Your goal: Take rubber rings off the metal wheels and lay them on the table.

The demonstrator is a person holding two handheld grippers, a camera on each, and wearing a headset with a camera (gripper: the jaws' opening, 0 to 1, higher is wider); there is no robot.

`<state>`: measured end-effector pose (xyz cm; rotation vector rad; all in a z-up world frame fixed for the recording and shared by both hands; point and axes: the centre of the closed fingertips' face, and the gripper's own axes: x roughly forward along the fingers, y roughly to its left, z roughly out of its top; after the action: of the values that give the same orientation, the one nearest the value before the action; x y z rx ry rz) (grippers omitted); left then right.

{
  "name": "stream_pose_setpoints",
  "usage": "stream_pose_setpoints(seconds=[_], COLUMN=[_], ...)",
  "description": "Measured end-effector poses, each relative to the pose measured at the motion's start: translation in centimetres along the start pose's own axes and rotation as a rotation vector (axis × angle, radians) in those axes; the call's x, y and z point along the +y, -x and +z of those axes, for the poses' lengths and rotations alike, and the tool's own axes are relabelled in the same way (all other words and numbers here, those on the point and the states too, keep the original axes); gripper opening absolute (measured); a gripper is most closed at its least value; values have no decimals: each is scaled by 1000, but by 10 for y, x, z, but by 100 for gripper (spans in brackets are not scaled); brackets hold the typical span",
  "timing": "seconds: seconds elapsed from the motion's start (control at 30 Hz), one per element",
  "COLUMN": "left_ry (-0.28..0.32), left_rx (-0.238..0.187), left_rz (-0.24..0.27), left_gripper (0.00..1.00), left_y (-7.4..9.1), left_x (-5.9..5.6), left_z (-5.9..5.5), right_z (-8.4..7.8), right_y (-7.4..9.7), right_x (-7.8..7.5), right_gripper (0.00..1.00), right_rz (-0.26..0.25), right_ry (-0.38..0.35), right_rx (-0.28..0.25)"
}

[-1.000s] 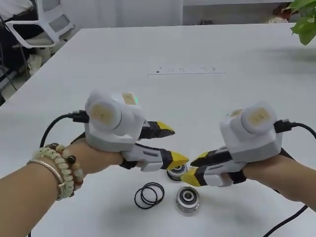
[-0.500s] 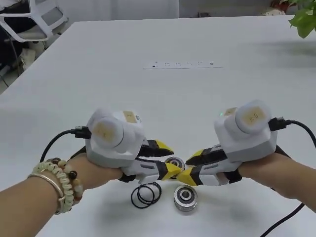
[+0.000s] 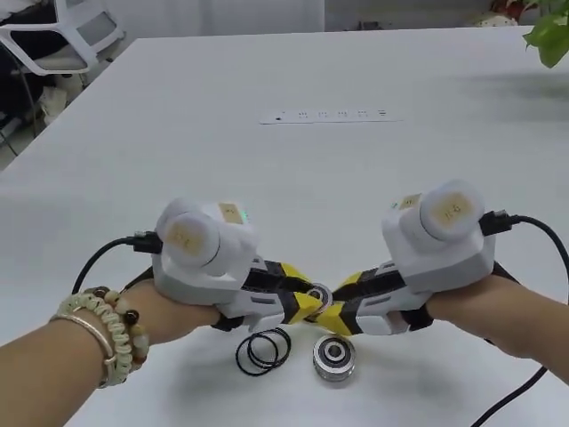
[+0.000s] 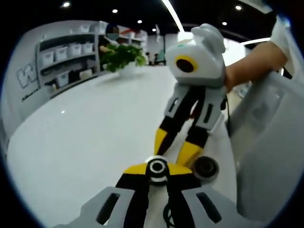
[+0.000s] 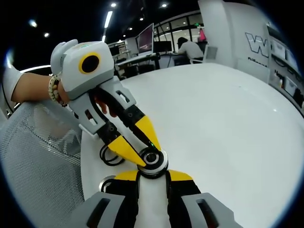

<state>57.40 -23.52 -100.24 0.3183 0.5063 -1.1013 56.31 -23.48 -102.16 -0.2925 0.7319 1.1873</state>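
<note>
My left gripper [image 3: 305,299] is shut on a small metal wheel [image 3: 318,294], holding it just above the white table [image 3: 293,178]. In the left gripper view the wheel [image 4: 157,169] sits between my yellow tips. My right gripper [image 3: 331,304] faces it from the right, open, with its tips on either side of the wheel [image 5: 153,161]. A second wheel [image 3: 334,356] lies on the table below them. Loose black rubber rings [image 3: 263,349] lie left of that wheel.
A white power strip [image 3: 324,115] lies mid-table. An office chair [image 3: 62,40] stands at the far left corner and a plant [image 3: 549,36] at the far right. Black cables trail from both grippers across the near table.
The left gripper's jaws have shut on the wheel that lay on the table. The right gripper has moved in until its tips meet the wheel.
</note>
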Motion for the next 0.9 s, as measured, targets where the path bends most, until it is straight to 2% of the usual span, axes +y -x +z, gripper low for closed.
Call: stream_pose_setpoints(seconds=[0.13,0.33,0.37,0.43,0.47,0.5,0.7,0.9], left_ry=[0,-1,0,1,1,0,-3,5], left_rx=[0,0,0,-1,-1,-2,-2,-3], left_rz=[3,7,7,6,4,3,4,8], left_gripper=[15,15,15,15,15,15,15,15], left_y=[0,1,1,0,0,0,0,0], left_x=[-1,-1,-1,-1,-2,-2,-2,-2], left_z=[0,0,0,0,1,1,0,0], right_z=[-1,-1,-2,-1,1,0,-1,-1], right_y=[3,4,4,1,0,0,4,5], right_x=[1,1,1,0,-2,1,0,1], right_gripper=[12,12,12,20,23,22,16,13], right_rz=[2,-9,-11,-18,-38,-23,-9,-17], right_ry=[19,48,50,49,43,63,98,134], right_rx=[18,22,21,13,4,9,23,37])
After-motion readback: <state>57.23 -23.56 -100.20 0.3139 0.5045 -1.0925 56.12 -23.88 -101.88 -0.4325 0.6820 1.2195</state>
